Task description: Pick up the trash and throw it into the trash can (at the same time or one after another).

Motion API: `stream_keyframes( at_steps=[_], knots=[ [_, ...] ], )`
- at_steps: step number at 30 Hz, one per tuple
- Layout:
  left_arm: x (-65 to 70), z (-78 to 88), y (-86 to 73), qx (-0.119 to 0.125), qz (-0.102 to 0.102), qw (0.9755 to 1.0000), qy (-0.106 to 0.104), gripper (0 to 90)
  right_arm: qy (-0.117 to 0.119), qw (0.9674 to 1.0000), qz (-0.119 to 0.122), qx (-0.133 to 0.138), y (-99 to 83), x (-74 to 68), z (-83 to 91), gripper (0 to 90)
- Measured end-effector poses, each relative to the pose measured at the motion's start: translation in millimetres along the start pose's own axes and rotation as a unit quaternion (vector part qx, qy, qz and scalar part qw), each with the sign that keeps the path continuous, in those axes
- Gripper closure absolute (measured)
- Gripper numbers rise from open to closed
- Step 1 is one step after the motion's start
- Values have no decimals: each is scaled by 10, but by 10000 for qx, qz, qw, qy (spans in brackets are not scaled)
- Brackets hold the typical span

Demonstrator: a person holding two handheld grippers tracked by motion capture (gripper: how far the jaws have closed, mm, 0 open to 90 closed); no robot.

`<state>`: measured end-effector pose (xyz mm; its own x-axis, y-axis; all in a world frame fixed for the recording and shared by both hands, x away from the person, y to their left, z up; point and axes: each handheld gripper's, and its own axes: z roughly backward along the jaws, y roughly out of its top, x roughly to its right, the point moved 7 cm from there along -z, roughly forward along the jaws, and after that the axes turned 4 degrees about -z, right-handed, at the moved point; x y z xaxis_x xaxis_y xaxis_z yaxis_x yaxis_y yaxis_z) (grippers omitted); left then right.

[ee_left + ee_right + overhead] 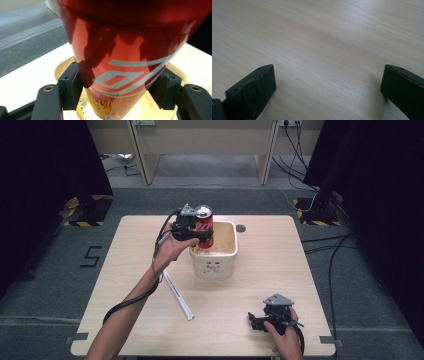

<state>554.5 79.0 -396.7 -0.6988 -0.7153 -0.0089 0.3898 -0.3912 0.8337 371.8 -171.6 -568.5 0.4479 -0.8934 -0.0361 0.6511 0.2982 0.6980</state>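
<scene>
On the left half of the table the wood is bare from the left edge inward, except for a white stick that lies slanting toward the front edge, so there is free space on that side. Just right of it, near the middle and closer to the far edge, stands a cream tub. The left gripper holds a red can upright over the left part of the tub, its lower end inside the rim; its jaws are clamped on the can's two sides. In the left gripper view the can is shiny red with pale grey lines, and something yellow shows below it in the tub. To the right of the tub the table is free up to the right edge. The right gripper rests near the front right corner, with its jaws wide apart over bare wood. The table is light wood and stands on grey carpet; black curtains hang at both sides, and cables run over the floor on the right.
</scene>
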Motion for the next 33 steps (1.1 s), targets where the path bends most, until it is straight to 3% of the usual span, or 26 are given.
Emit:
stream_keyframes(
  at_steps=[7,33],
  knots=[
    [-54,-42,-107,-50,34,10000,59,337,-1,10000,-2,-10,-1,0,2,3],
    [-40,-81,-187,-118,-122,9998,93,332,11,10000,8,-8,0,-4,3,3]
  ],
)
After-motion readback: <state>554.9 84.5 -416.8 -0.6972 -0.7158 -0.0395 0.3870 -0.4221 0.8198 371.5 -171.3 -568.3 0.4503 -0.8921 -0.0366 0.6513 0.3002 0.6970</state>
